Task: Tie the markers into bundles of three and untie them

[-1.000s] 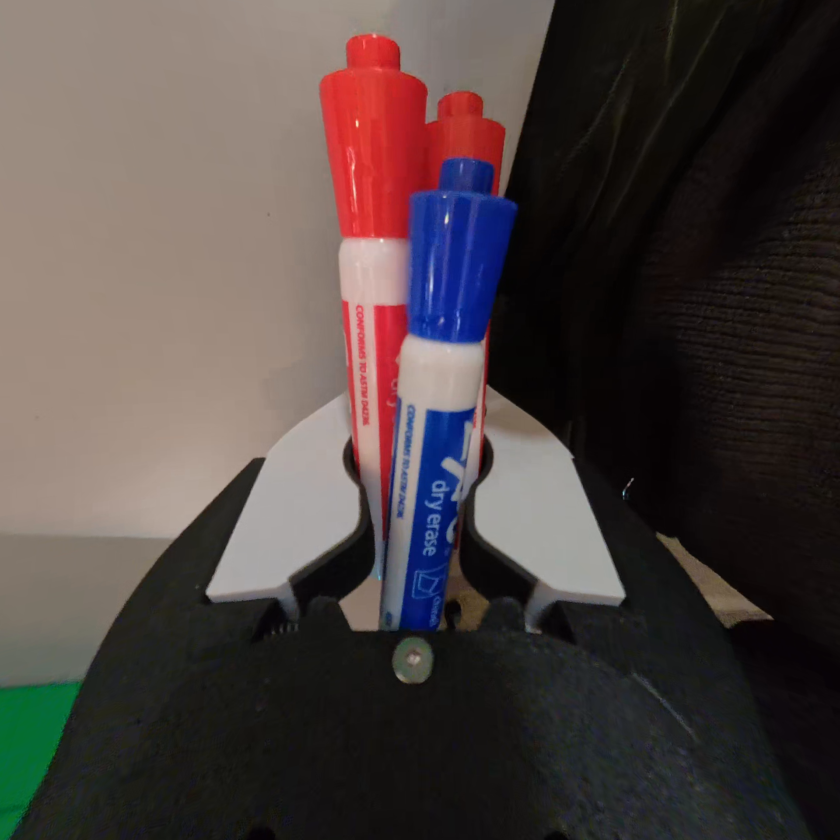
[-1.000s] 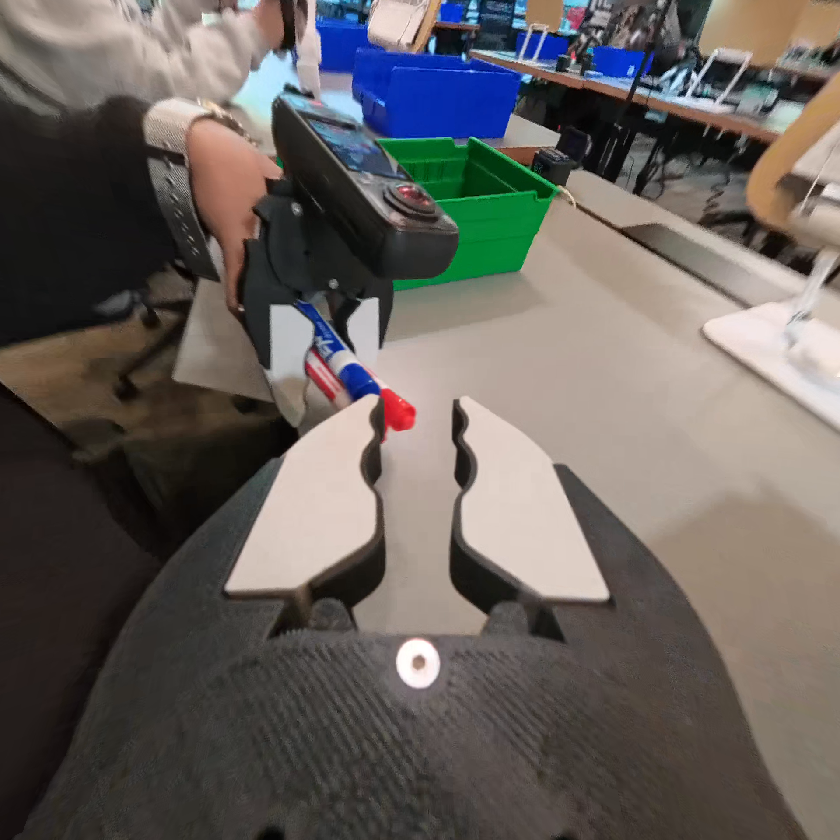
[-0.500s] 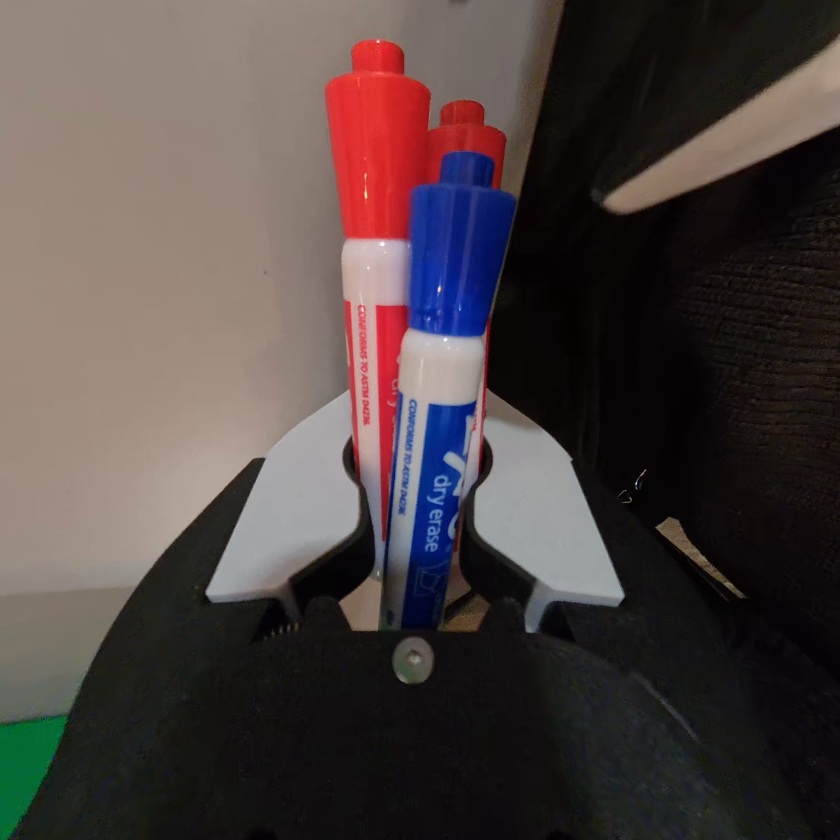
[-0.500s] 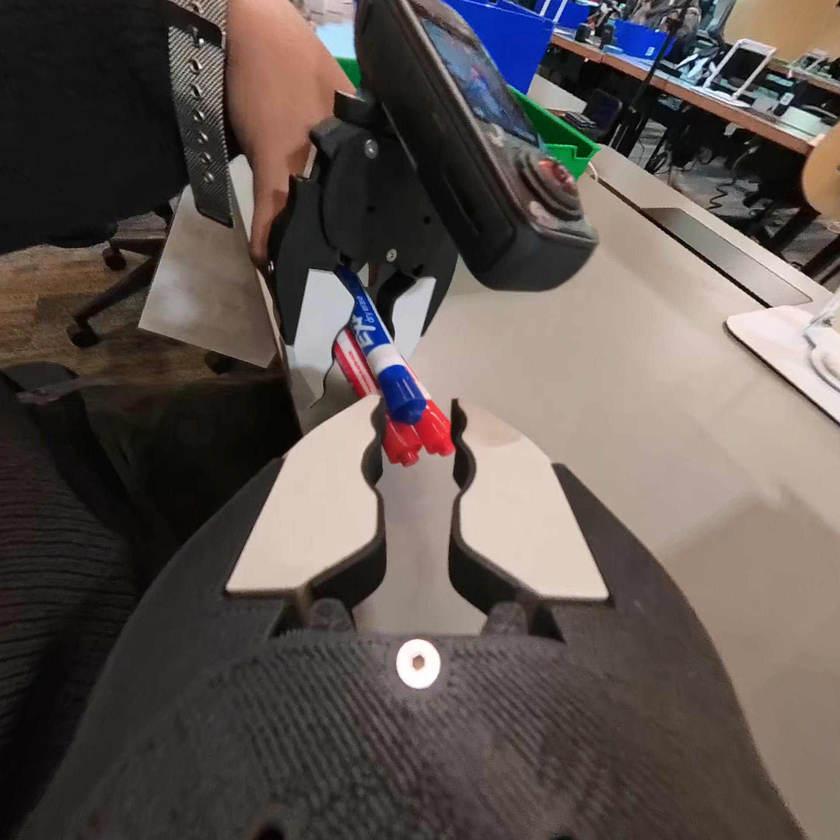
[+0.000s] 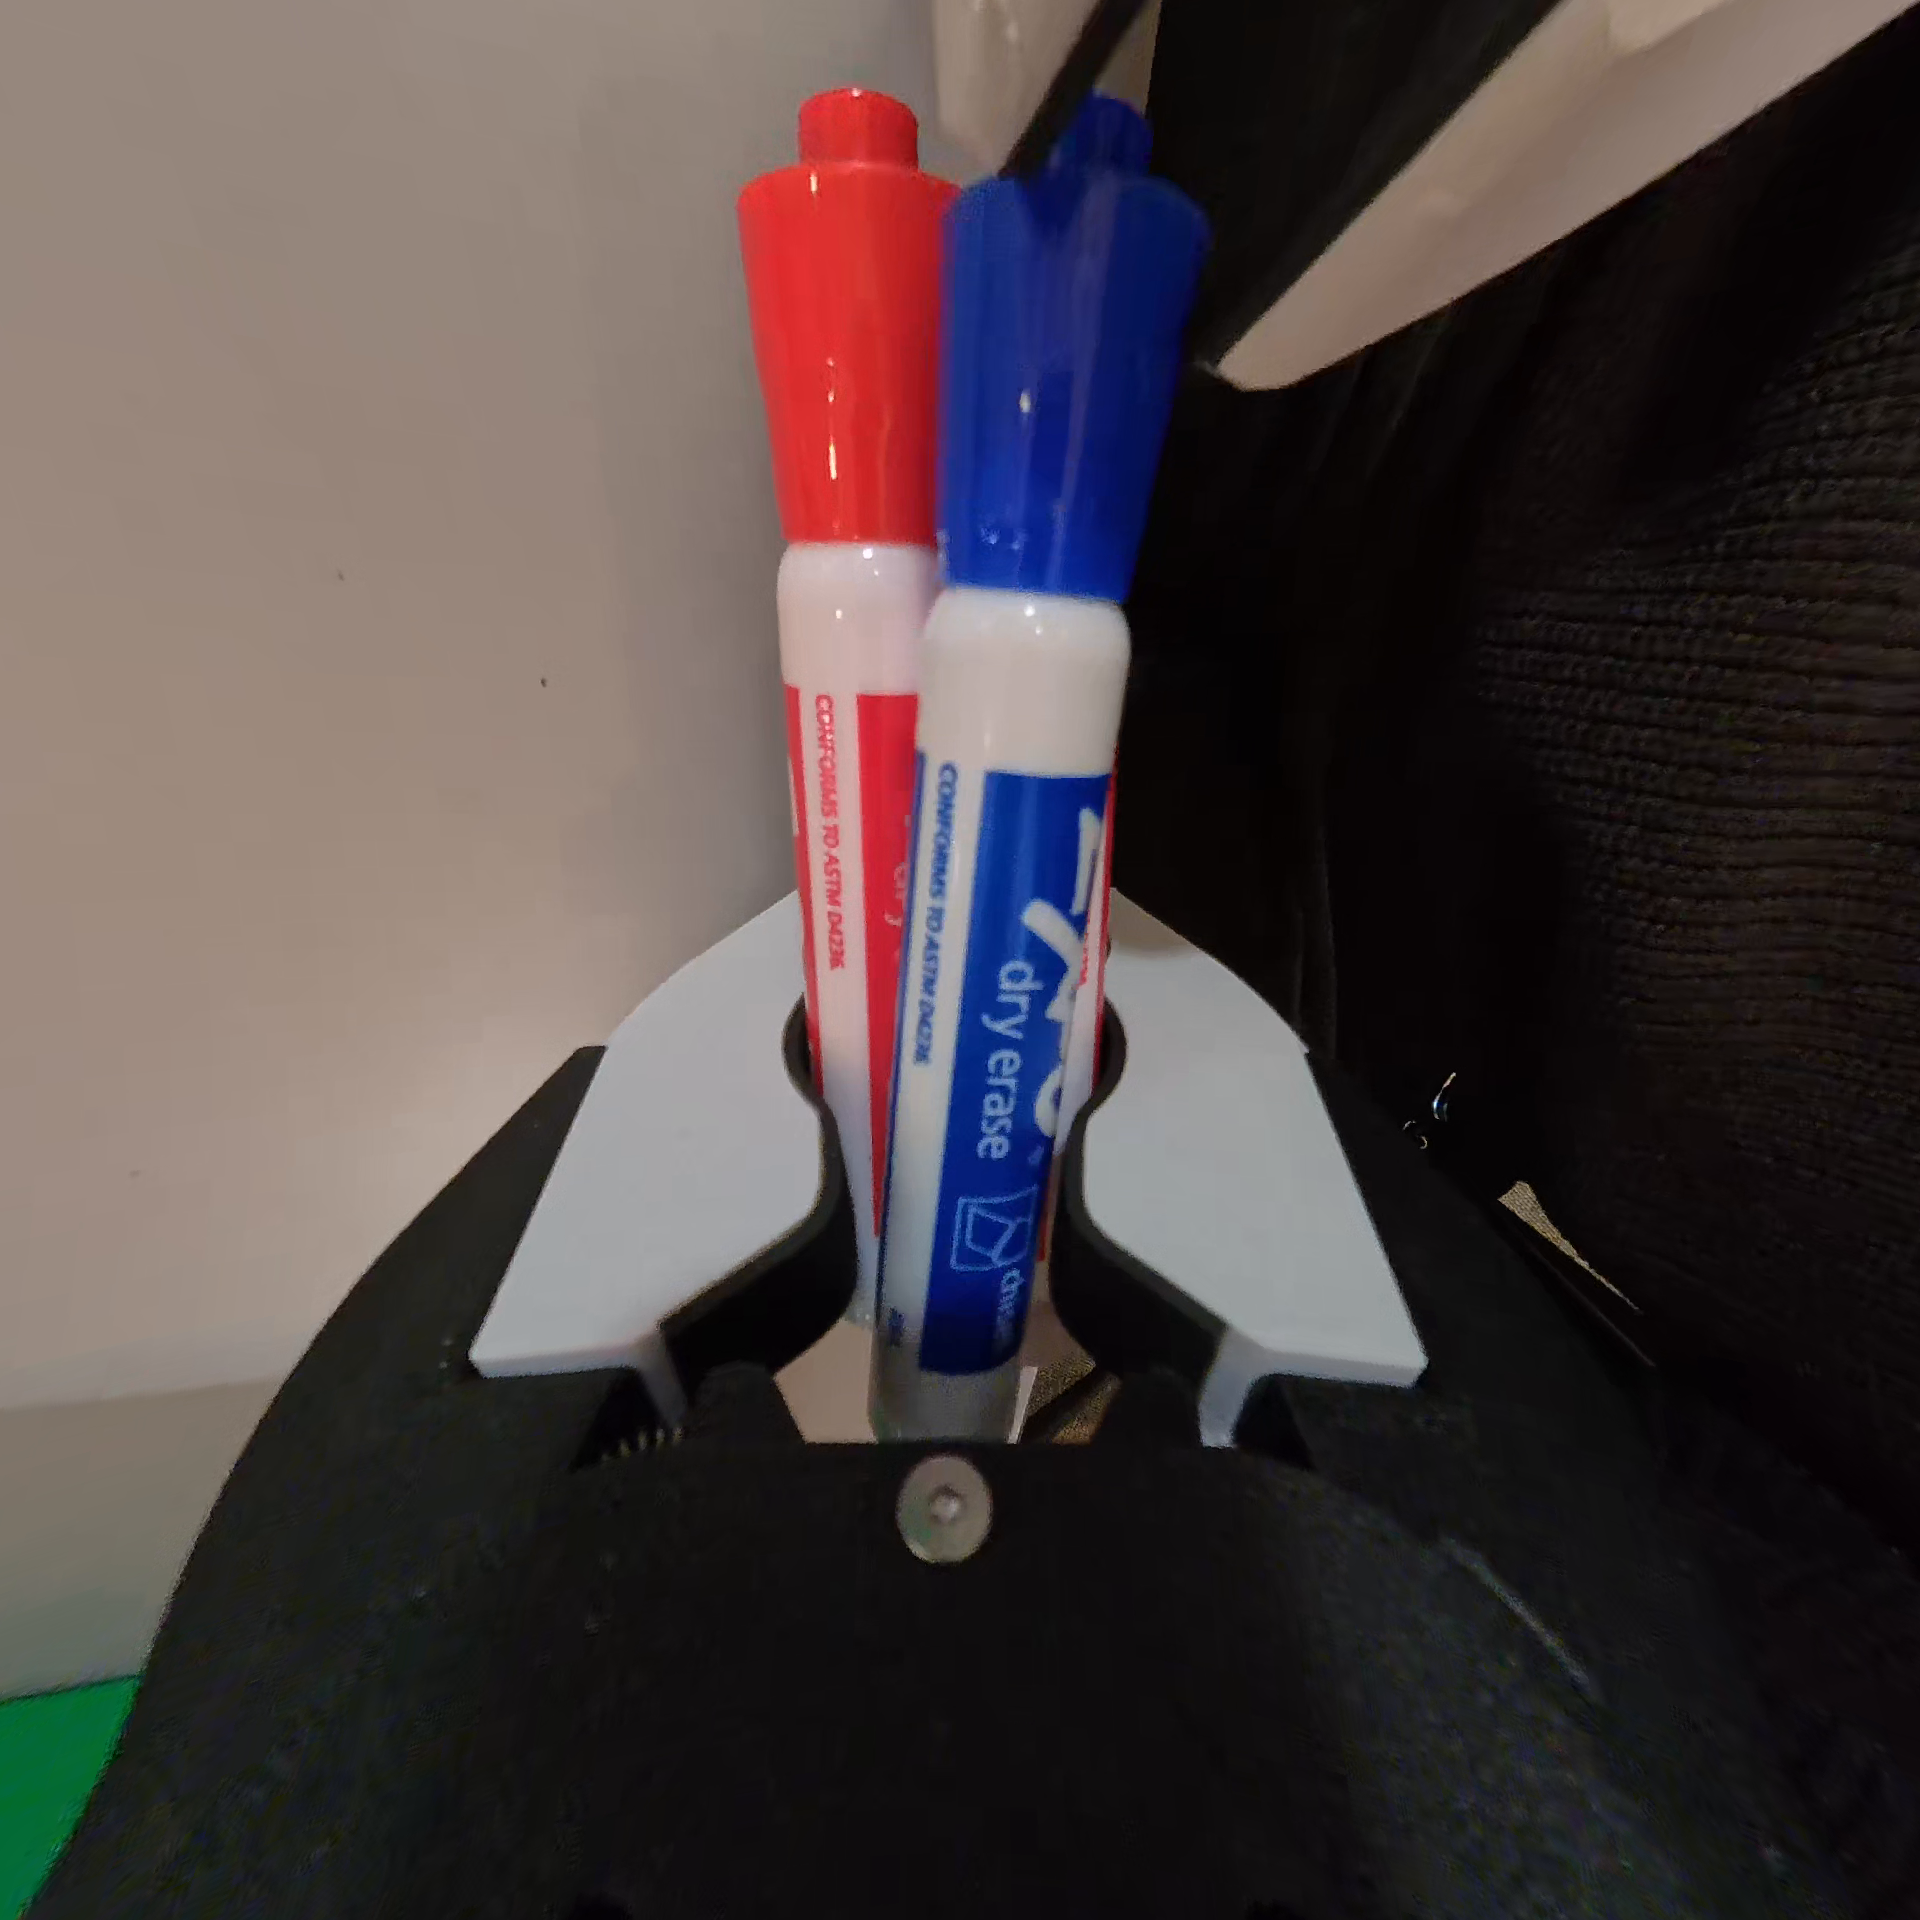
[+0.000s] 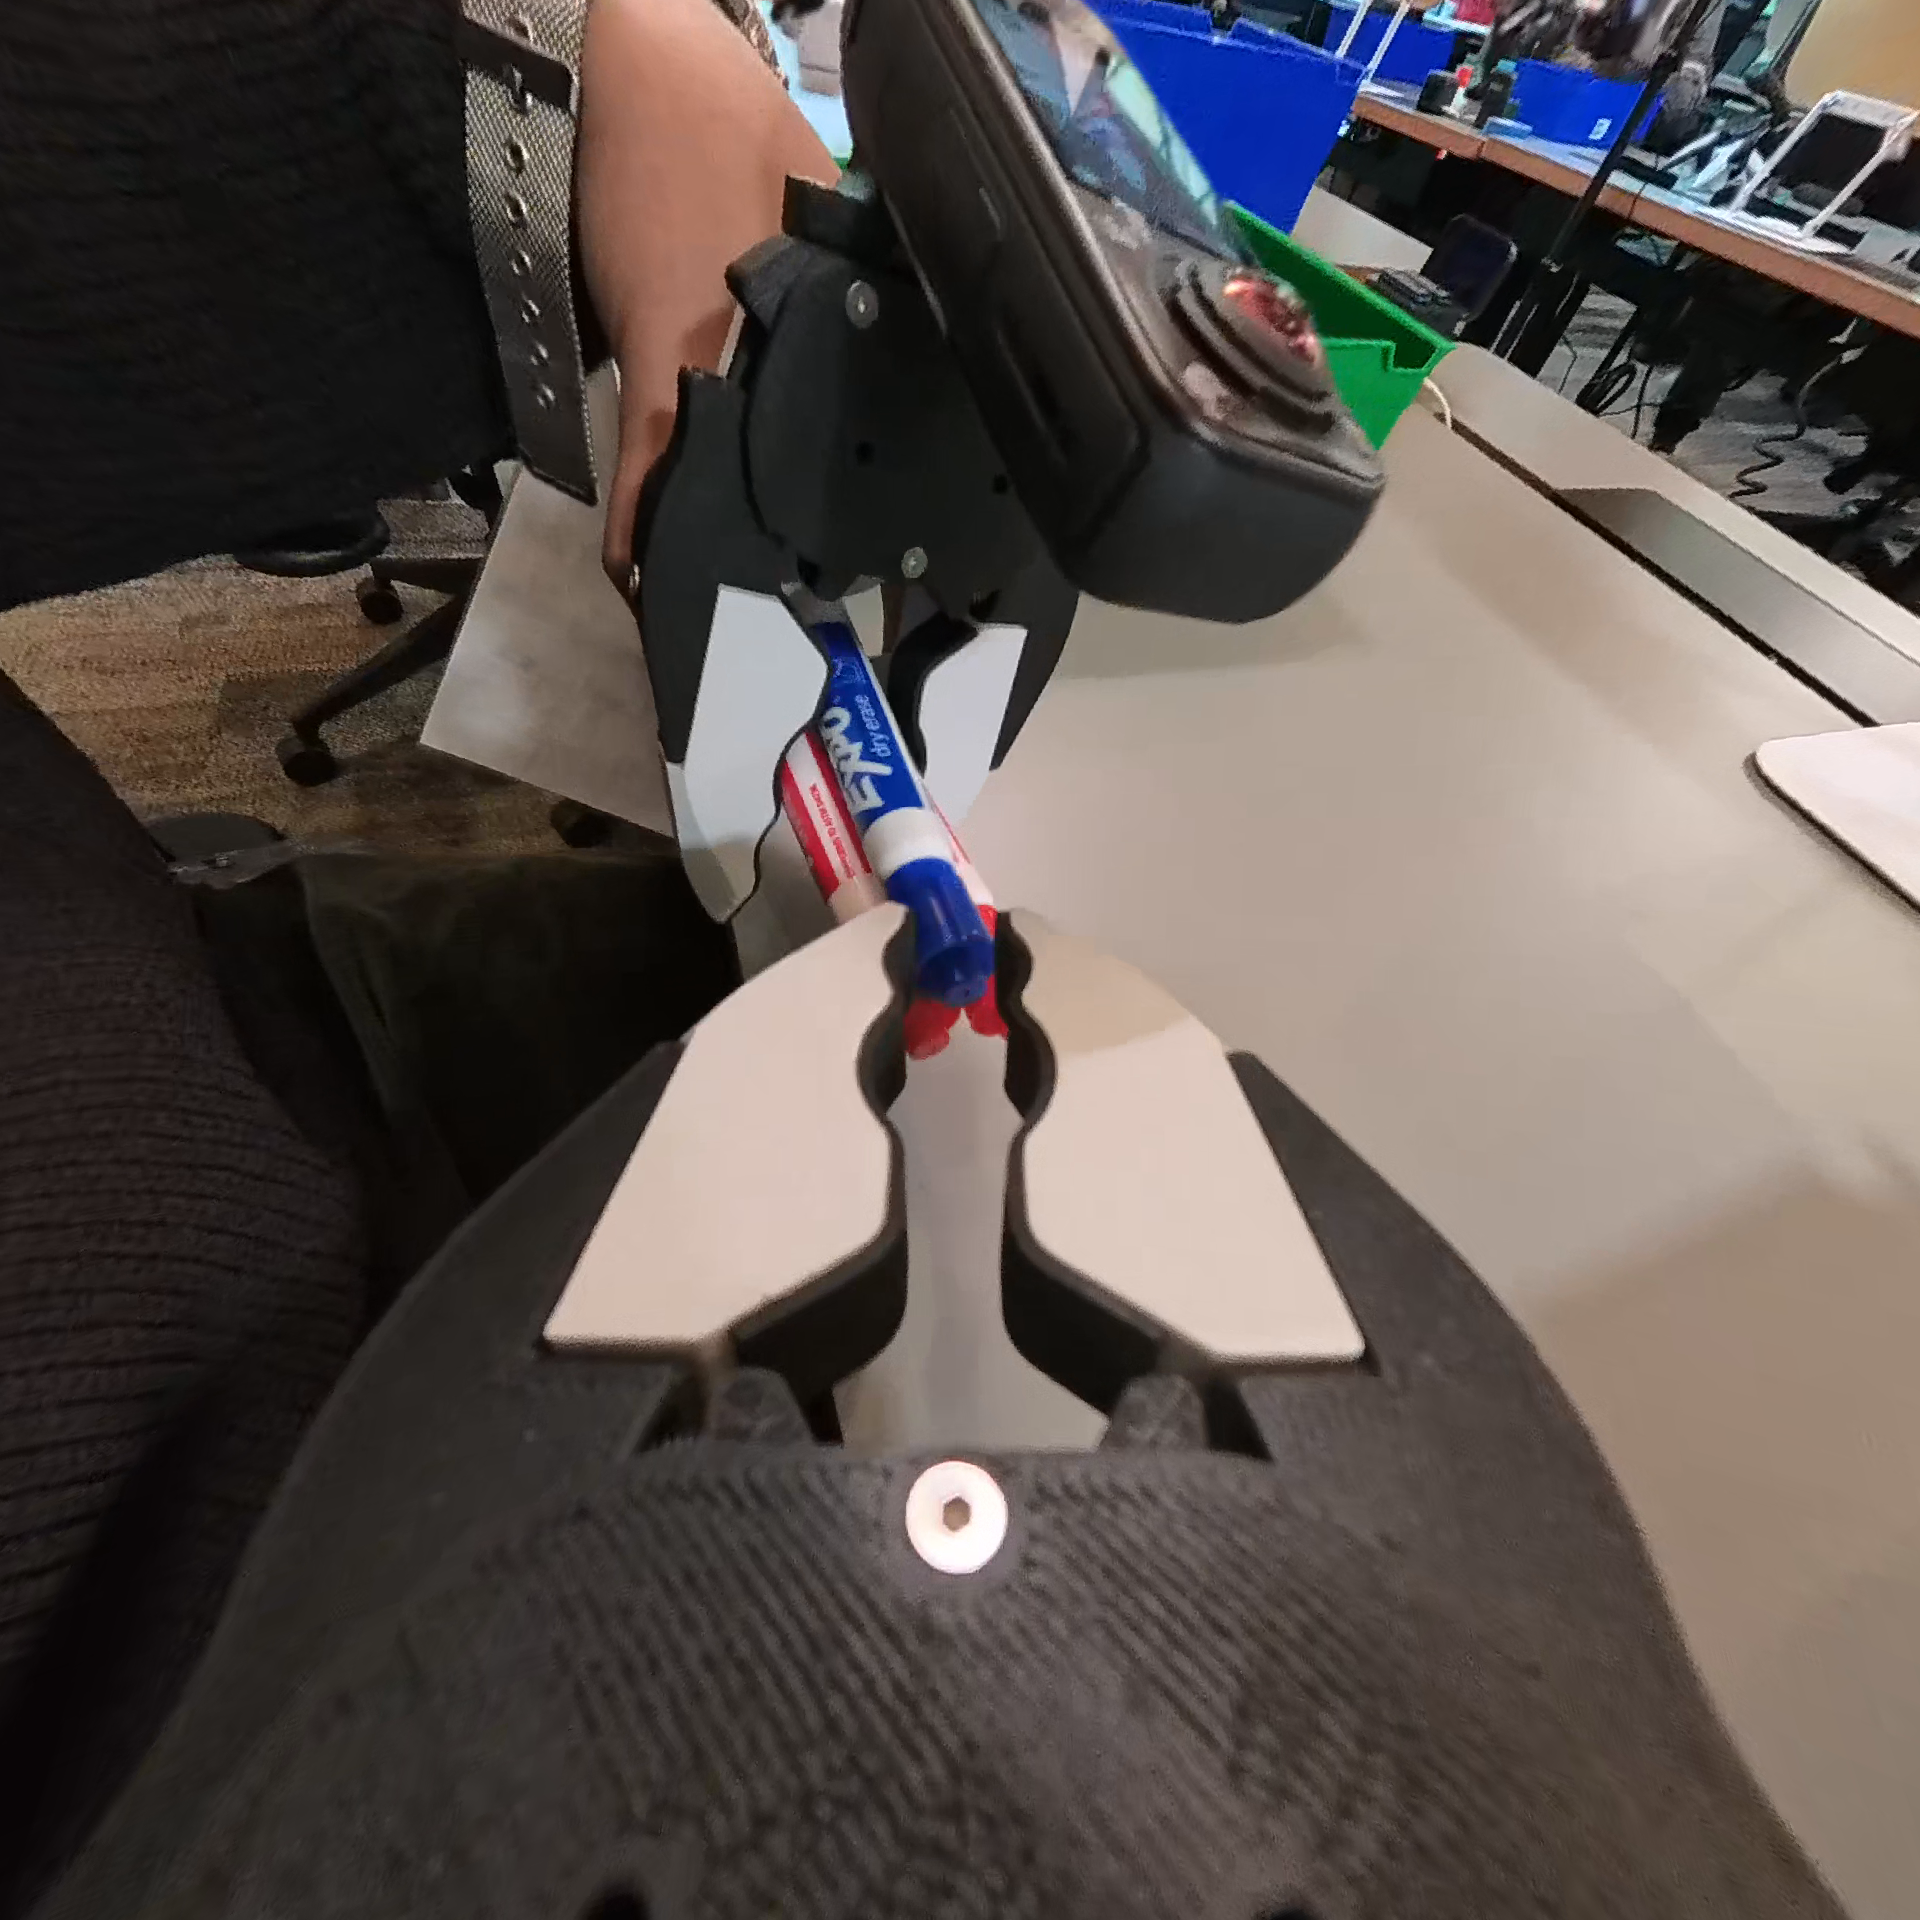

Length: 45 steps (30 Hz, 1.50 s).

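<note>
My left gripper (image 5: 956, 977) is shut on a bundle of dry-erase markers: a blue one (image 5: 1049, 540) in front, a red one (image 5: 847, 520) beside it, and a second red one mostly hidden behind. In the right wrist view the left gripper (image 6: 847, 831) points these markers at my right gripper (image 6: 951, 925). The right gripper's jaws stand closed in on the blue marker's cap (image 6: 948, 935), with the red caps (image 6: 930, 1023) just under it. The right gripper's white fingers (image 5: 1403, 177) show at the top of the left wrist view, on either side of the blue cap's tip.
A grey table (image 6: 1455, 935) lies below both grippers. A green bin (image 6: 1340, 353) and blue bins (image 6: 1247, 94) stand farther back, and a white pad (image 6: 1849, 790) sits at the right edge. A person's hand (image 6: 675, 208) holds the left gripper. Dark clothing fills the left. Tip to tip, the grippers are about 10 cm apart.
The grippers have come together. The right jaws have narrowed around the blue cap. The blue marker has slid forward out of the left gripper, level with the red cap.
</note>
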{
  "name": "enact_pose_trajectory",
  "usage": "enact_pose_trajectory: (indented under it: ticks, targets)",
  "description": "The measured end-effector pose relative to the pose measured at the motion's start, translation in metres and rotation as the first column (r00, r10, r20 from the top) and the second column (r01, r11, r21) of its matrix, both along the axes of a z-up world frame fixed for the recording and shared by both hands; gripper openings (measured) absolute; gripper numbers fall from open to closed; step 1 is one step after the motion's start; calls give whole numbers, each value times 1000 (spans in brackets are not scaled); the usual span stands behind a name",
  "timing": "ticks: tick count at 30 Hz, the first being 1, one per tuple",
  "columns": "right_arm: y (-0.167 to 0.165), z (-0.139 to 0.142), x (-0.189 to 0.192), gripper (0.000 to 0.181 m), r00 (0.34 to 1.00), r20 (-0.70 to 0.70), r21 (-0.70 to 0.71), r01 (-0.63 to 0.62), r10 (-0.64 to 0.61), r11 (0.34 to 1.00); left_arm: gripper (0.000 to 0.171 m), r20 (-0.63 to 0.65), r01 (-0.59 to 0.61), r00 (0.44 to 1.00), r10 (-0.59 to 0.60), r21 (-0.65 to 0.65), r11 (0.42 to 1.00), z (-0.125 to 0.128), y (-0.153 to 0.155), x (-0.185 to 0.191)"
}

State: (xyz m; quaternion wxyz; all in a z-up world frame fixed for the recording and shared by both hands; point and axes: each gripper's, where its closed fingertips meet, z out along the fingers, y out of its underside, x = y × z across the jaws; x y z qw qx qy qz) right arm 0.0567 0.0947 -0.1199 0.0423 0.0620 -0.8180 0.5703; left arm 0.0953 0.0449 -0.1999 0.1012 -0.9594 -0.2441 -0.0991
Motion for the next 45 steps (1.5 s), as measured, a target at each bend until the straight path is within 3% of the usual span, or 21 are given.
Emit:
enact_pose_trajectory:
  ticks: [6, 13, 21, 25, 30, 33, 36, 41, 43, 45]
  targets:
    - [0, 5, 3, 26, 1000, -18, -17, -9, 9, 1000, 45, 6, -11, 1000, 11, 10, 1000, 0, -2, 0]
    - [1, 9, -2, 27, 1000, -25, -38, 8, -9, 999, 45, 10, -40, 999, 40, 14, 999, 1, -9, -1]
    - [3, 7, -25, 38, 983, 163, -42, 88, -80, 995, 44, 4, -75, 997, 75, 28, 997, 9, -16, 4]
    - [-15, 23, -45, 42, 968, 233, -71, 110, -91, 991, 44, 24, -123, 992, 122, 31, 992, 14, -26, 23]
    - [-79, 39, -79, 49, 974, 213, -43, 85, -74, 995, 44, 6, -258, 966, 258, 41, 965, 27, -54, 50]
    - [-148, 59, -95, 47, 982, 188, -26, 17, -12, 1000, 44, 1, -352, 936, 352, 26, 936, 31, -74, 69]
    - [-227, 59, -86, 48, 982, 141, 171, -153, 130, 973, 44, -8, -424, 905, 424, 19, 905, 33, -89, 86]
    - [-346, 38, -78, 42, 949, -30, 517, -254, 314, 818, 45, -13, -518, 855, 519, 16, 855, 39, -102, 113]
    - [-371, 12, -82, 51, 894, -142, 708, -209, 425, 675, 45, -10, -543, 840, 543, 17, 840, 40, -105, 122]
    - [-378, -17, -90, 51, 797, -216, 859, -119, 564, 498, 45, -1, -567, 824, 567, 20, 824, 41, -108, 130]
